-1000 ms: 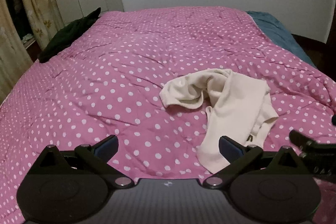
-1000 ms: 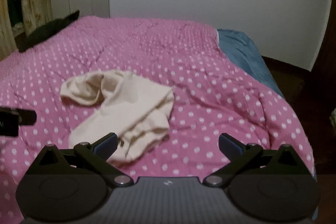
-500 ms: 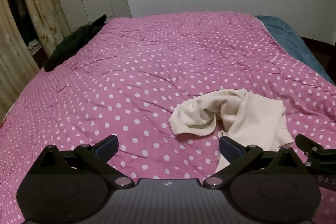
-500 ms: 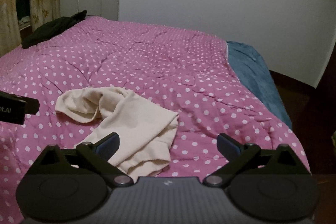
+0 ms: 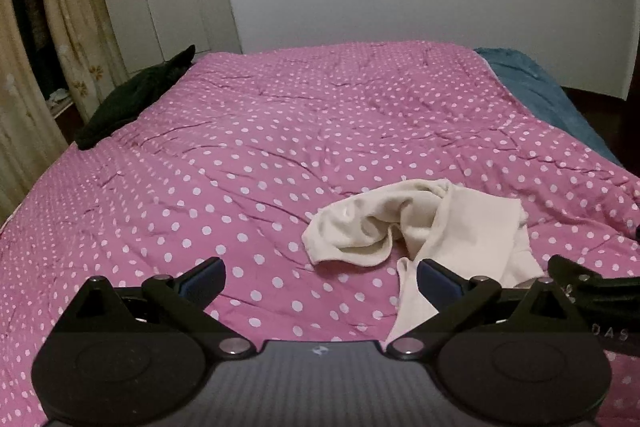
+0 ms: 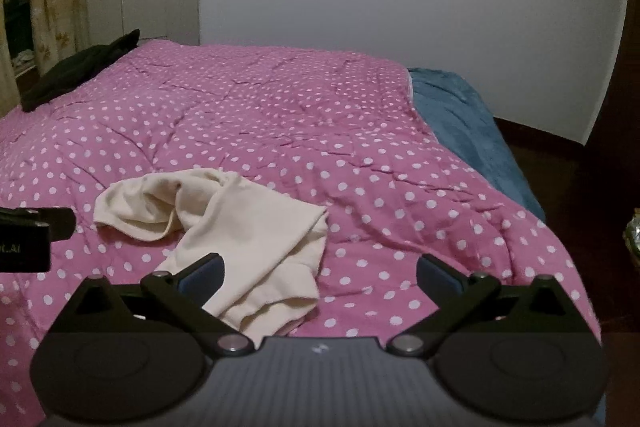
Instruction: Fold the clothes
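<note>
One cream garment (image 5: pixel 424 227) is seen crumpled on the bed (image 5: pixel 240 155), its near edge hidden behind the left tool (image 5: pixel 320 277). Both the left and the right tool (image 6: pixel 320 273) are held released, nothing grasped.

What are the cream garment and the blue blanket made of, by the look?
Cream garment: soft matte knit, likely cotton jersey or fleece; it slumps in thick rounded folds with a ribbed-looking hem. Blue blanket: plush, probably fleece; fuzzy, mottled nap.

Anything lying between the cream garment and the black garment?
Nothing: only bare pink quilt between cream garment and black garment, in both wrist views.
</note>
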A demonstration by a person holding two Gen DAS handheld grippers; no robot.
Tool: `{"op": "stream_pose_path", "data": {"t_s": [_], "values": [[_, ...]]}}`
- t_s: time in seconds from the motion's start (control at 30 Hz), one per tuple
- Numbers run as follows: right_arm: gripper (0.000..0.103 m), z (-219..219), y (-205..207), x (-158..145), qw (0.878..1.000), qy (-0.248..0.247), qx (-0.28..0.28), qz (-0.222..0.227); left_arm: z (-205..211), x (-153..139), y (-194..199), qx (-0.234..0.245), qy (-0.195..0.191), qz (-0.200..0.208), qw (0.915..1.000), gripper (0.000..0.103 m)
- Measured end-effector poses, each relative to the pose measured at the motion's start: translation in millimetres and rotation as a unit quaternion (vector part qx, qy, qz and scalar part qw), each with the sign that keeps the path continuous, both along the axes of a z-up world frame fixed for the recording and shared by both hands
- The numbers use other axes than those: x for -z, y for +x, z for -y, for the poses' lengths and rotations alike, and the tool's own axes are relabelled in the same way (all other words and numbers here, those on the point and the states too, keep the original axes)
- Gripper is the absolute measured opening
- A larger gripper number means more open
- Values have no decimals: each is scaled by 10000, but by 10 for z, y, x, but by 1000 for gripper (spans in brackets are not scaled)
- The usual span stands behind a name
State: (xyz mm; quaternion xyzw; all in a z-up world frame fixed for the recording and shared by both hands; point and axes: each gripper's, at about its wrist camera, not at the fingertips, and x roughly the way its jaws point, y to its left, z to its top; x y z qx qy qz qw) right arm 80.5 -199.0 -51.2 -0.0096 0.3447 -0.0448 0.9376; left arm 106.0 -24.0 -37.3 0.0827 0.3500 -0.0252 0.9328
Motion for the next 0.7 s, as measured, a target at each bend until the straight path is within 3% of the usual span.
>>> {"op": "stream_pose_path", "data": {"t_s": [0.2,0.53,0.7], "values": [[103,-92,-142,23,9998,-170,8,-57,4,2,-77,80,-180,-147,9997,103],[103,-176,-325,-59,10000,-5,-6,-93,-24,-54,-211,-84,-61,-36,9999,103],[103,-201,-383,-73,9998,-157,32,-79,-45,-76,-267,-187,-133,-21,9997,103]]}}
